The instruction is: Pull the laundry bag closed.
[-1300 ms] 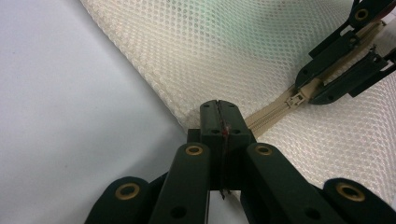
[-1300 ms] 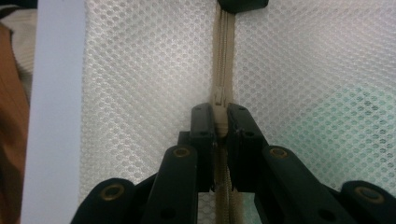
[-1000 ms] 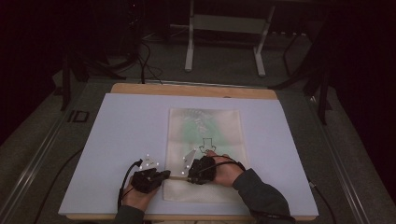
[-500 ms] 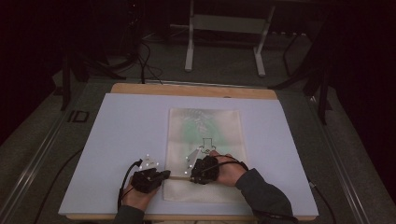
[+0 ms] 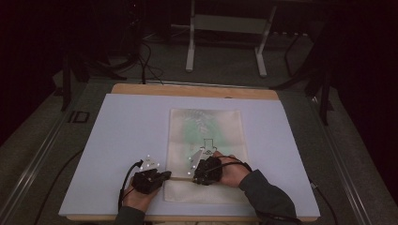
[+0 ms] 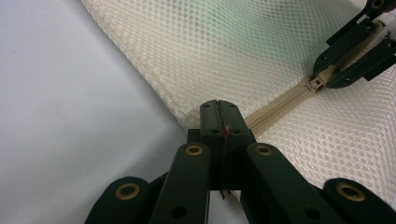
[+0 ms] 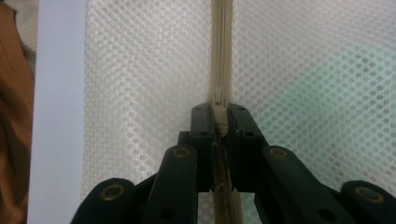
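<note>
The left gripper (image 5: 165,176) rests at the left edge of a cream mesh laundry bag (image 5: 206,131), which lies flat on the white table cover (image 5: 126,136), and the right gripper (image 5: 193,174) sits just beside it on the bag; a person's hand is behind each one. Between the two grippers a thin zipper line (image 5: 180,178) crosses the bag near its close end. On the bag a dark arrow-shaped print (image 5: 208,145) is visible, and something pale green shows through the mesh, but no writing can be read. On the floor left of the table there is a mark that looks like "ID" (image 5: 78,116). In the left gripper view, the left gripper (image 6: 219,116) has its jaws pressed fully together on the corner of the mesh bag (image 6: 224,51), where the beige zipper tape (image 6: 280,100) begins. Farther along the tape, the right gripper (image 6: 322,81) pinches the zipper slider (image 6: 315,83). In the right gripper view, the right gripper (image 7: 219,122) is closed tight on the beige zipper pull (image 7: 219,119), and the closed zipper (image 7: 221,51) runs straight away from it over the mesh (image 7: 140,70). The white cover (image 7: 58,112) and a brown wooden edge (image 7: 14,116) appear at the left side.
</note>
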